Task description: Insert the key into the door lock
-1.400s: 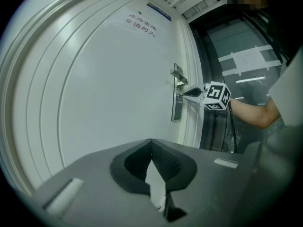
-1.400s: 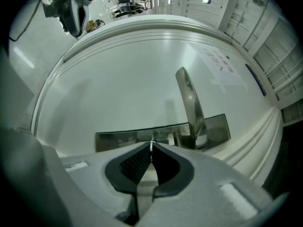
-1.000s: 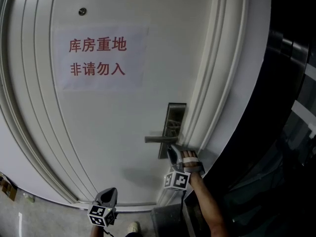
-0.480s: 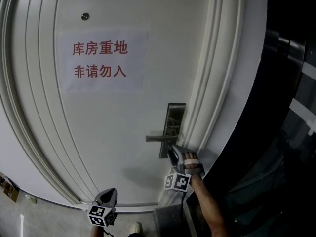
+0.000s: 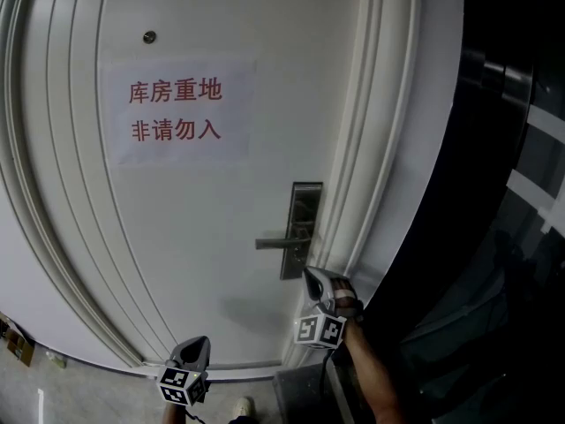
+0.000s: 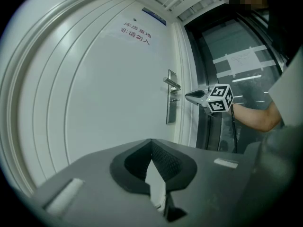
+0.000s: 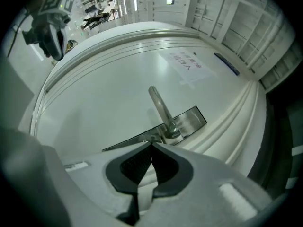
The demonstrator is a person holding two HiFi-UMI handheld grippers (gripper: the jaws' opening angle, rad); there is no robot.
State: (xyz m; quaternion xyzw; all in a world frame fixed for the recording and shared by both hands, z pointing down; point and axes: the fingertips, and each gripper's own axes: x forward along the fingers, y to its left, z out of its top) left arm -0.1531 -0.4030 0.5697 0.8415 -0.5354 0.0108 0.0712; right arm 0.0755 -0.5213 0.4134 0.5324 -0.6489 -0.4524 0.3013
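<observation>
The white door (image 5: 194,237) carries a steel lock plate (image 5: 300,228) with a lever handle (image 5: 281,242). My right gripper (image 5: 309,274) points at the plate's lower end from just right of it, shut with nothing between its pads. In the right gripper view the plate (image 7: 189,119) and handle (image 7: 158,105) lie just beyond the shut jaws (image 7: 151,144). In the left gripper view a small stub (image 6: 176,100) sticks out of the plate below the handle; I cannot tell if it is the key. My left gripper (image 5: 196,344) hangs low near the door's foot, shut and empty.
A paper notice (image 5: 175,110) with red characters is stuck on the door above a peephole (image 5: 149,37). Moulded door frame (image 5: 380,193) runs right of the lock, then dark glass panels (image 5: 512,237). Grey floor (image 5: 53,396) lies below.
My right gripper has rolled and shifted slightly beside the lock plate's lower end. The left gripper has stayed where it was.
</observation>
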